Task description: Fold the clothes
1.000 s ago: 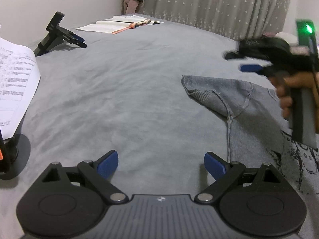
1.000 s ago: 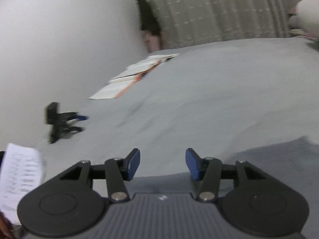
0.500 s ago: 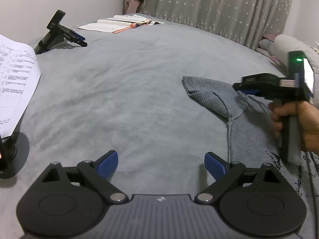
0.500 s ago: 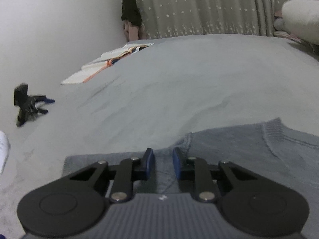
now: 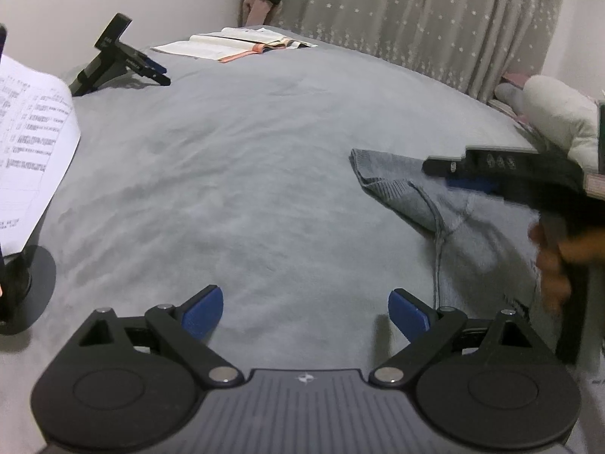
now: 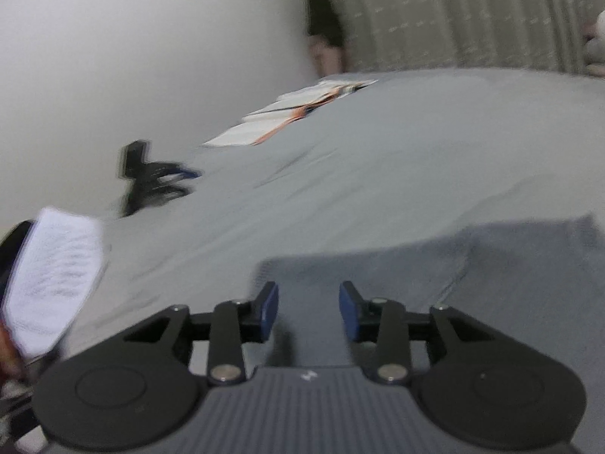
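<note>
Right claw (image 6: pixel 308 312) now lower, opening, grey sweater (image 6: pixel 491 283) just beneath

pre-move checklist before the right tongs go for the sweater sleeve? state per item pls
1. Right tongs free of cloth: ok, jaws opening, nothing between them.
2. Right tongs over the grey sweater: ok, fabric lies just ahead of the pads.
3. Sleeve end reachable: ok, it lies flat on the bed, apart from other things.
4. Left tongs ready: ok, open and empty over bare bedding, not on the sweater.
5. Clutter clear of the fold area: ok, open book and spare gripper sit at the far edge.
6. Whole sweater laid flat: cannot tell, its right part is out of view.
</note>
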A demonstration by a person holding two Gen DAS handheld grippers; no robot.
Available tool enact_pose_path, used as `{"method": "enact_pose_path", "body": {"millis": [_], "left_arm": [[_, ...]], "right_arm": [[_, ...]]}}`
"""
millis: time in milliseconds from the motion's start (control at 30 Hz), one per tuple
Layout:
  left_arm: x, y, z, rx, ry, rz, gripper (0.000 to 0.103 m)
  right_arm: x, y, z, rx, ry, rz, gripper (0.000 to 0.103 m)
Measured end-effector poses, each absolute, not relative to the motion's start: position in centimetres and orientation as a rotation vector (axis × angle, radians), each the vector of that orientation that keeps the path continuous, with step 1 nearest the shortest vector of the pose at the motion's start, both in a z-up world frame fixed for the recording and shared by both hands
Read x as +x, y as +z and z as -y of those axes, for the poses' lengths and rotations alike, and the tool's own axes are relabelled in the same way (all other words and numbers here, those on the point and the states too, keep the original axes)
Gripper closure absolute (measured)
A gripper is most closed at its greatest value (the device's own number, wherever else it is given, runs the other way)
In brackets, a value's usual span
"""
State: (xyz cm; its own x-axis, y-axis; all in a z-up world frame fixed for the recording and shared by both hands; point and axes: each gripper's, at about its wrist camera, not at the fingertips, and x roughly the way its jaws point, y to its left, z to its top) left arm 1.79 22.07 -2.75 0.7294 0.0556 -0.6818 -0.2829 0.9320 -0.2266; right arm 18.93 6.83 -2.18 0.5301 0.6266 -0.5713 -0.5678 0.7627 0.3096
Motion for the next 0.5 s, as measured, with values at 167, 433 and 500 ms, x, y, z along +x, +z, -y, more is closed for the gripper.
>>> {"method": "enact_pose_path", "body": {"millis": [167, 433, 500], "left_arm": [[1.6, -2.7, -22.7, -0.372, 0.201, -0.724, 0.009], [1.6, -2.7, -24.7, -0.504, 0.213, -0.676, 0.009], [1.9, -3.0, -25.4, -0.585, 0.166, -0.646, 0.009]], "right_arm": [[17.0, -3.6, -9.5, -0.074, 0.691, -0.697, 0.097], [13.4, -2.8, -9.3, -0.099, 0.753, -0.683, 0.098], [13.4, -3.3, -8.1, -0.053, 0.744, -0.716, 0.098]]}}
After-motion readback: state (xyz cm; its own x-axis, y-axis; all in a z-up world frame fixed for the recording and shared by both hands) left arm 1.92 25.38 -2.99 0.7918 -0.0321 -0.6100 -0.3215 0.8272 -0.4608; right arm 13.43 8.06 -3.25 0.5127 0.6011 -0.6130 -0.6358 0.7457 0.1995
